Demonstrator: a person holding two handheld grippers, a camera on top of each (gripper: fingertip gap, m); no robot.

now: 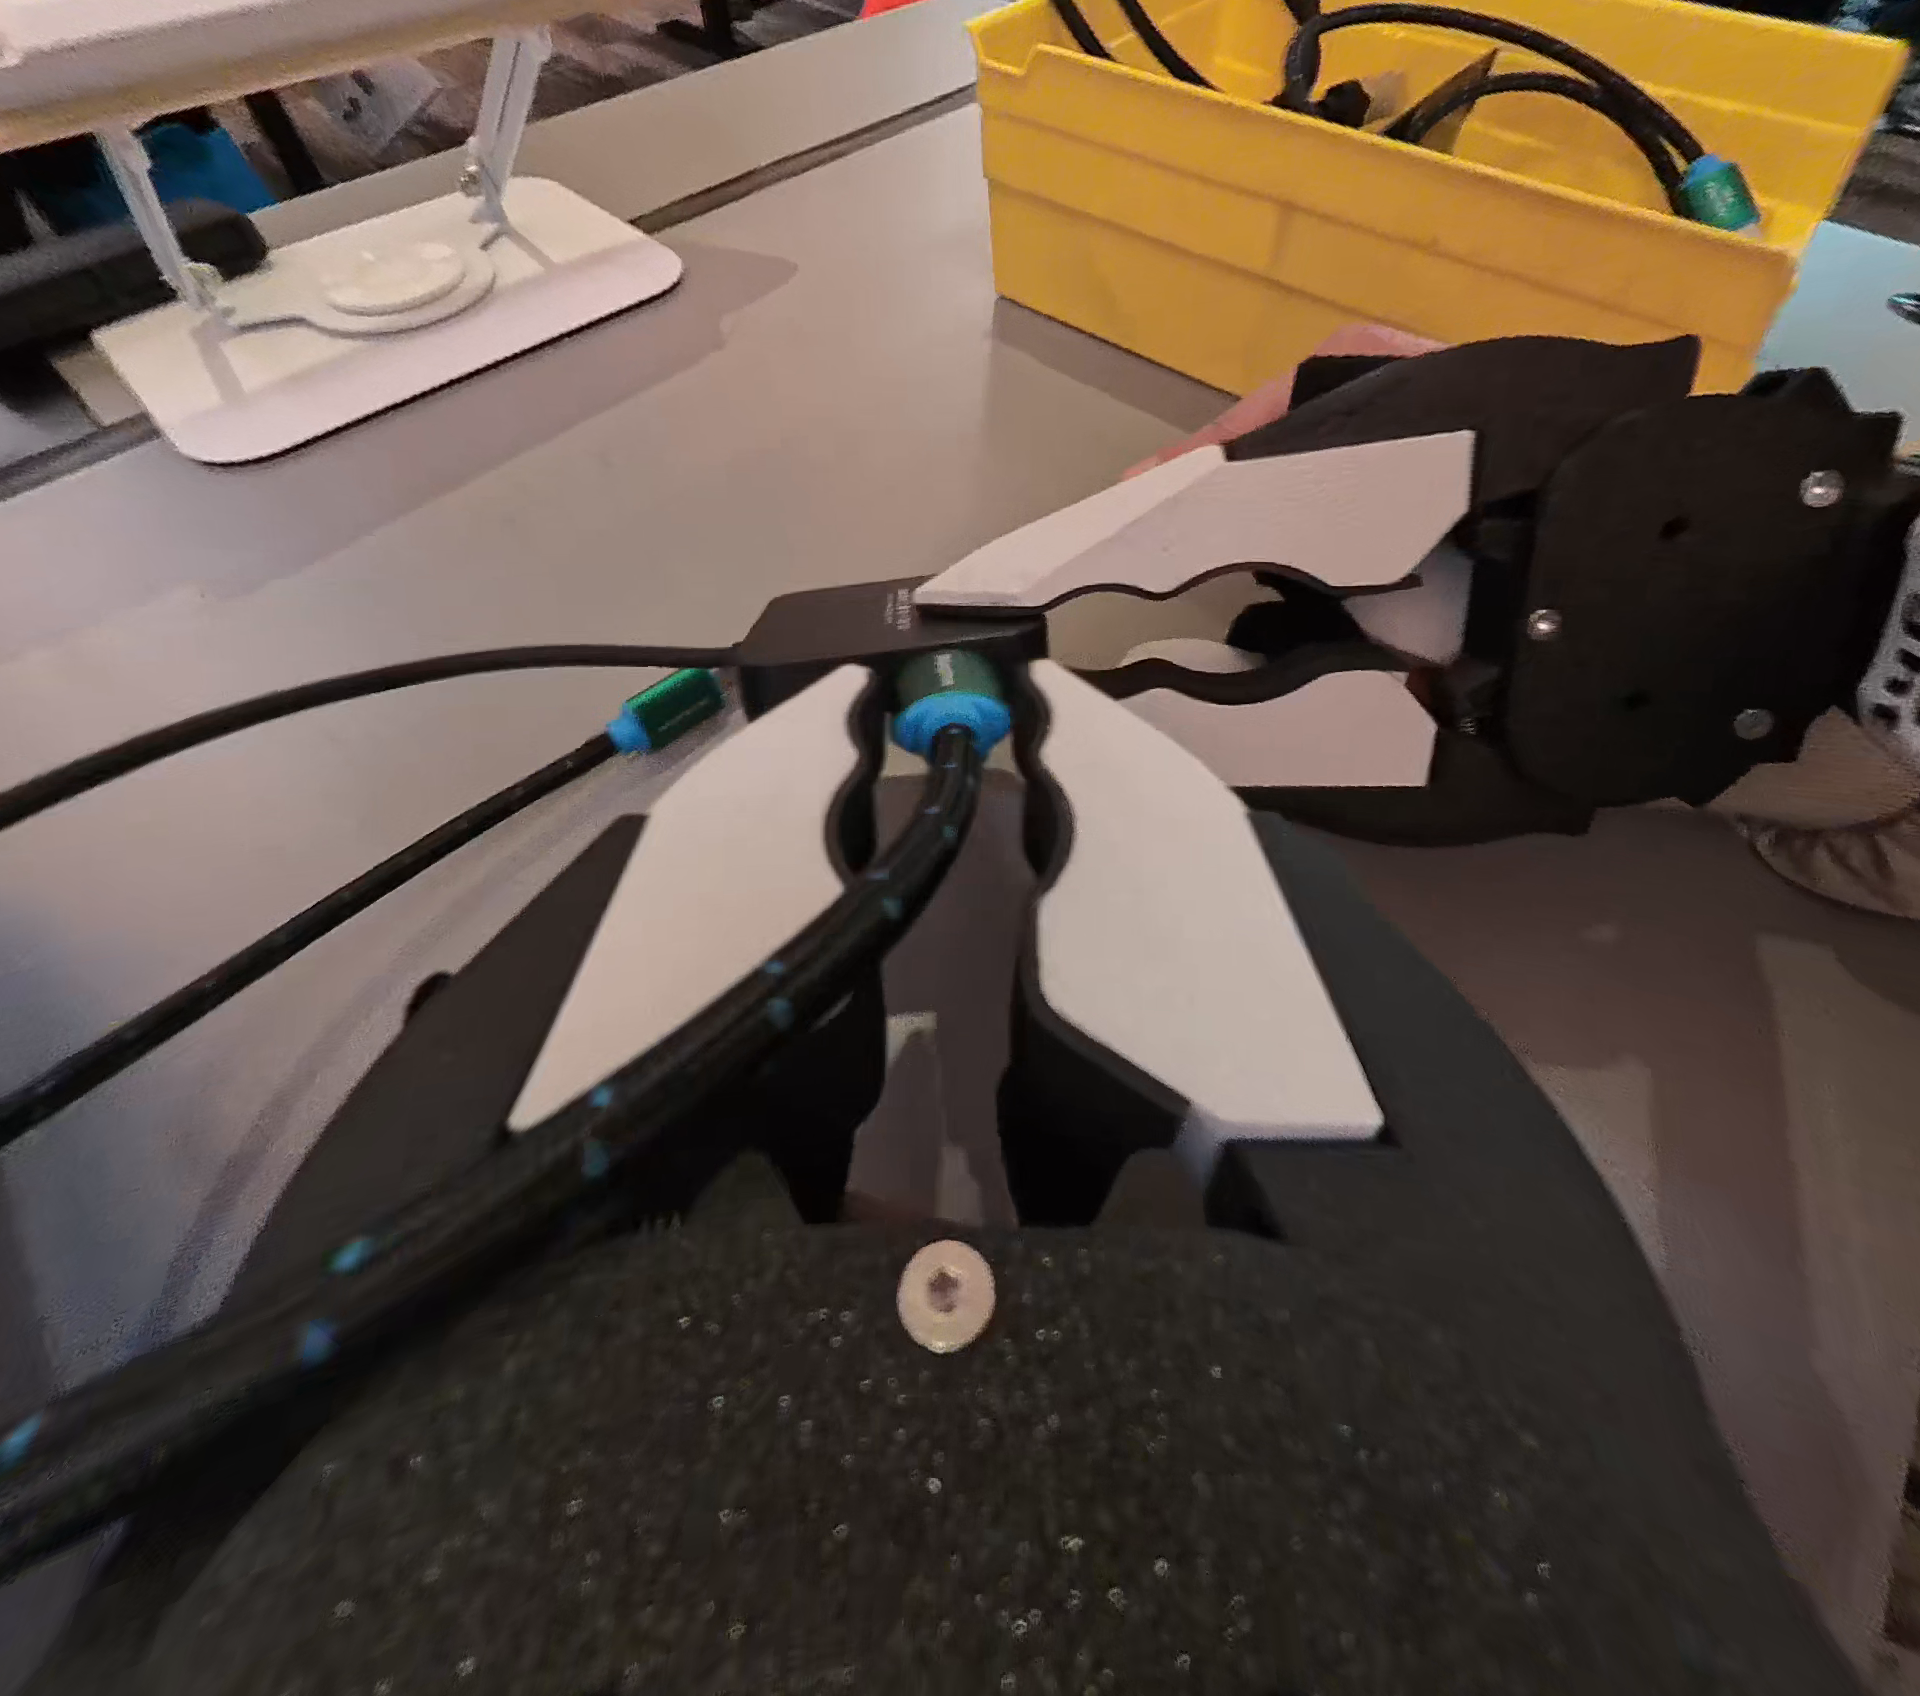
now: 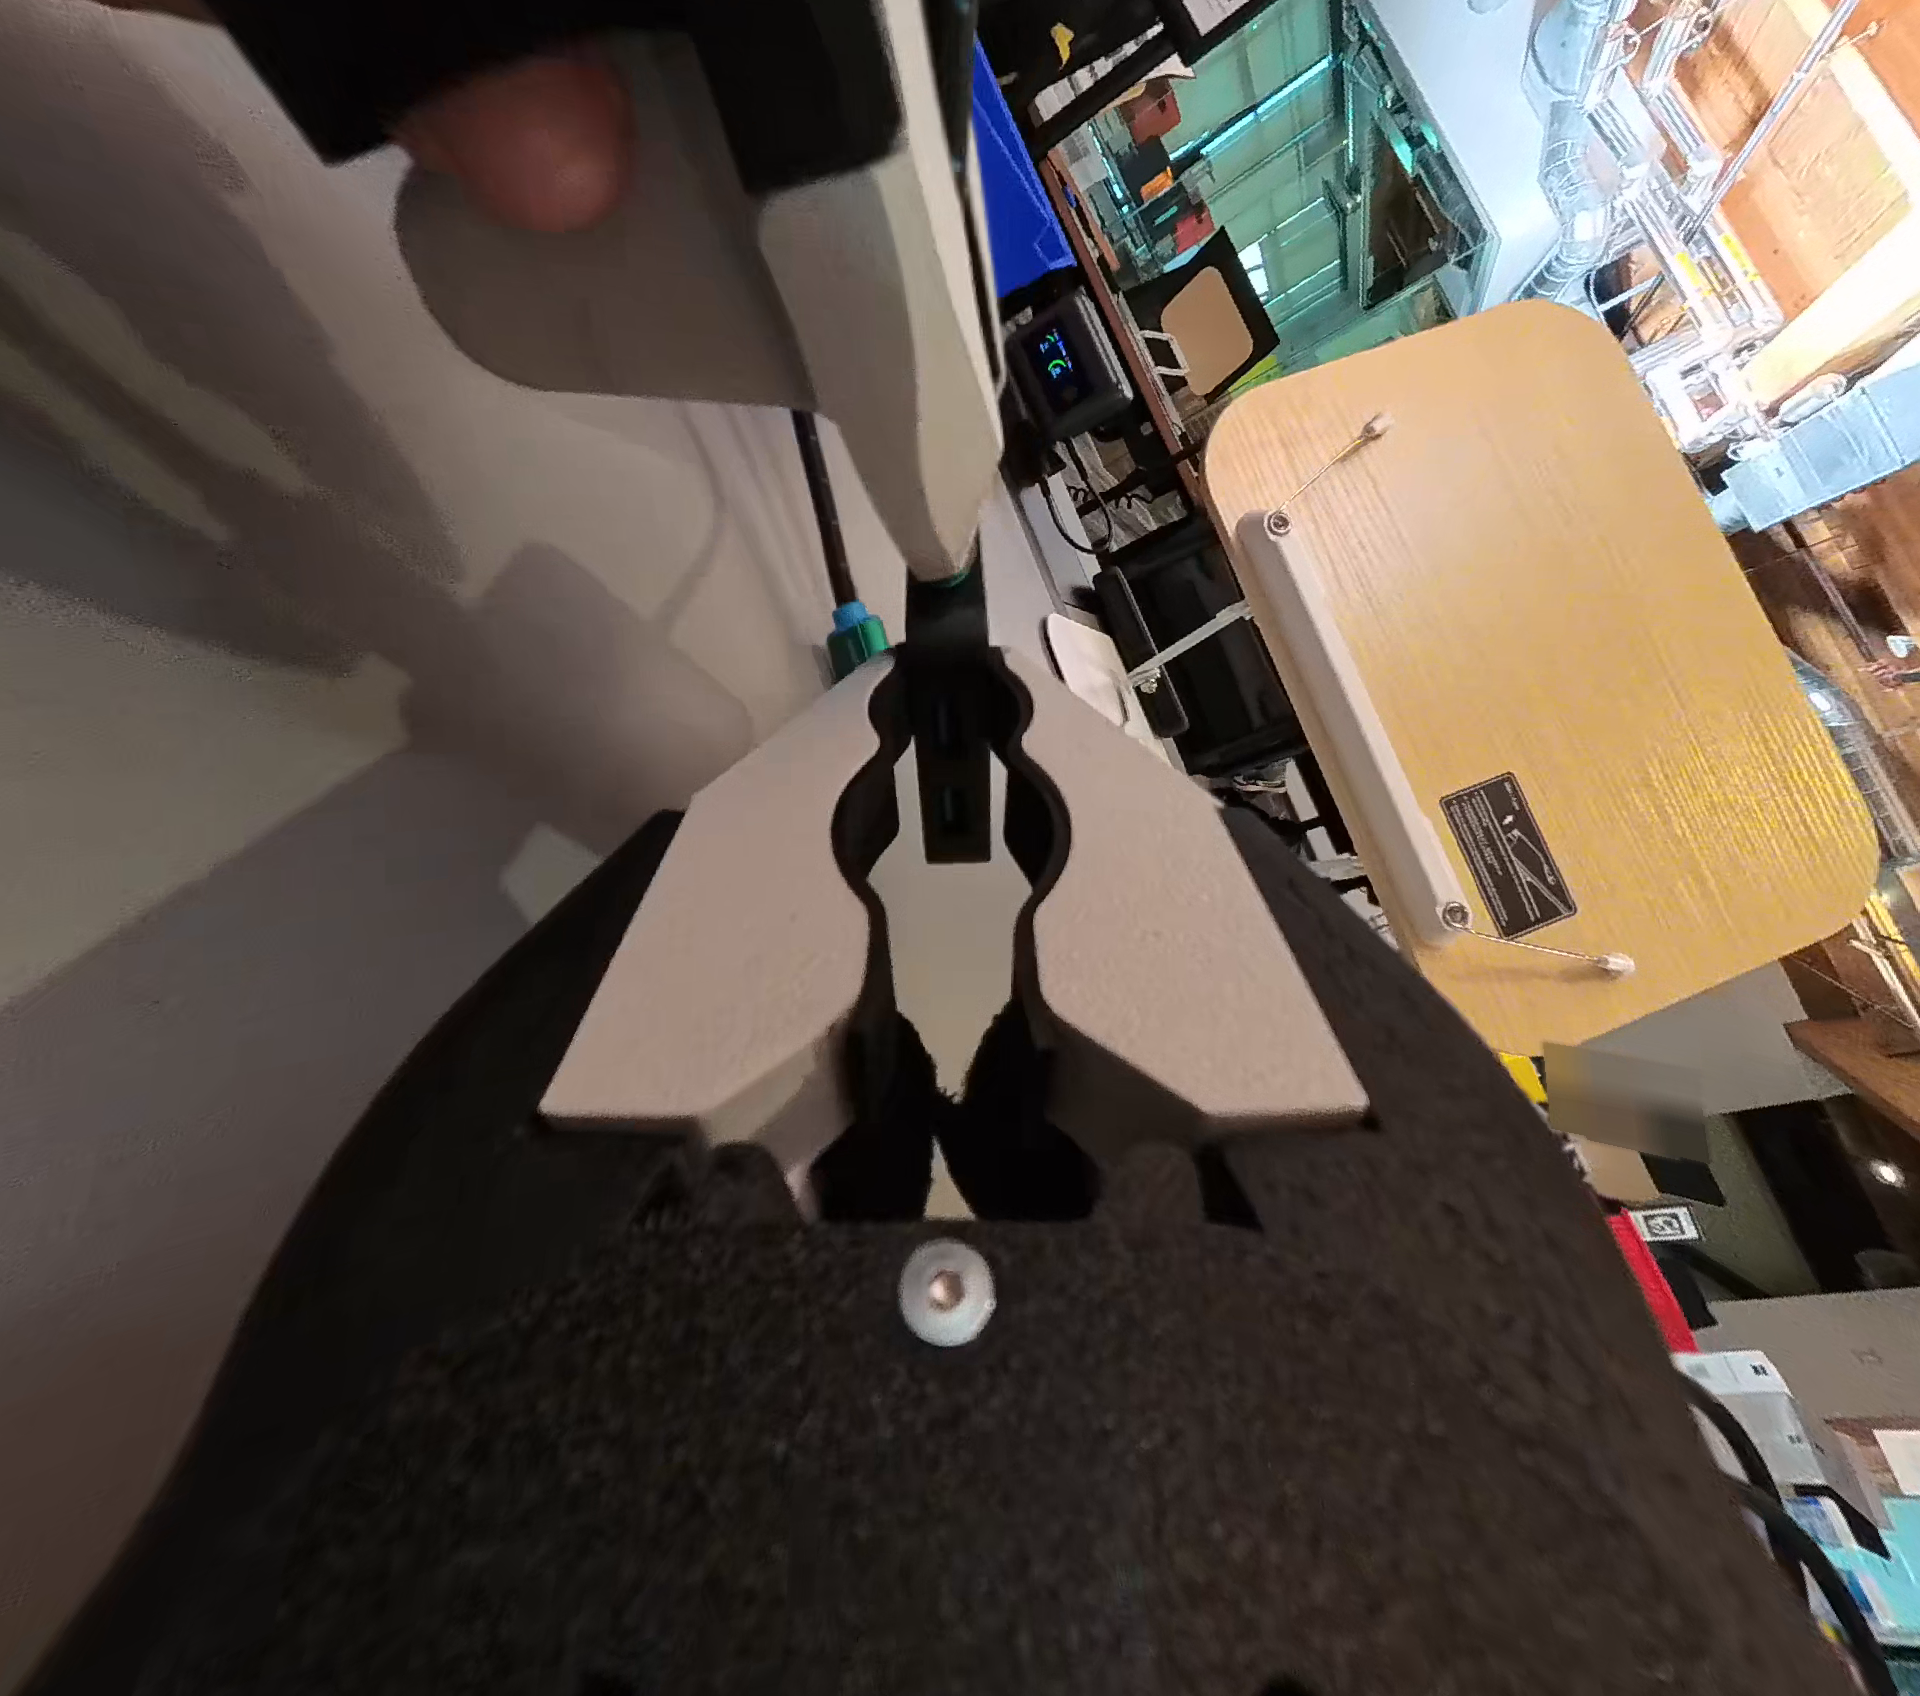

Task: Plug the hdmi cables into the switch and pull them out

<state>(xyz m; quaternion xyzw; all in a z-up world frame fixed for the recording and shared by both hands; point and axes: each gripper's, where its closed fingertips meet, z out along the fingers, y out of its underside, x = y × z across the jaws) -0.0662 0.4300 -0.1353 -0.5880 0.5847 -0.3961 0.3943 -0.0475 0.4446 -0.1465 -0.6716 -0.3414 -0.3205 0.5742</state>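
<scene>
Grey tabletop point(image 1: 831, 420) fills the left wrist view, with a yellow bin point(image 1: 1351, 233) of coiled cables at 1 o'clock and a white stand point(image 1: 395, 316) at 10 o'clock. Centre: the left gripper point(image 1: 951, 711) is clenched on the green-and-blue HDMI plug point(image 1: 951, 696), which meets the edge of the black switch point(image 1: 883, 623). From 3 o'clock the right gripper point(image 1: 977, 618) pinches the switch flat between its jaws — its own view shows the switch point(image 2: 948, 773) held edge-on. A second plug point(image 1: 670, 706) lies at 9 o'clock, beside the switch.
</scene>
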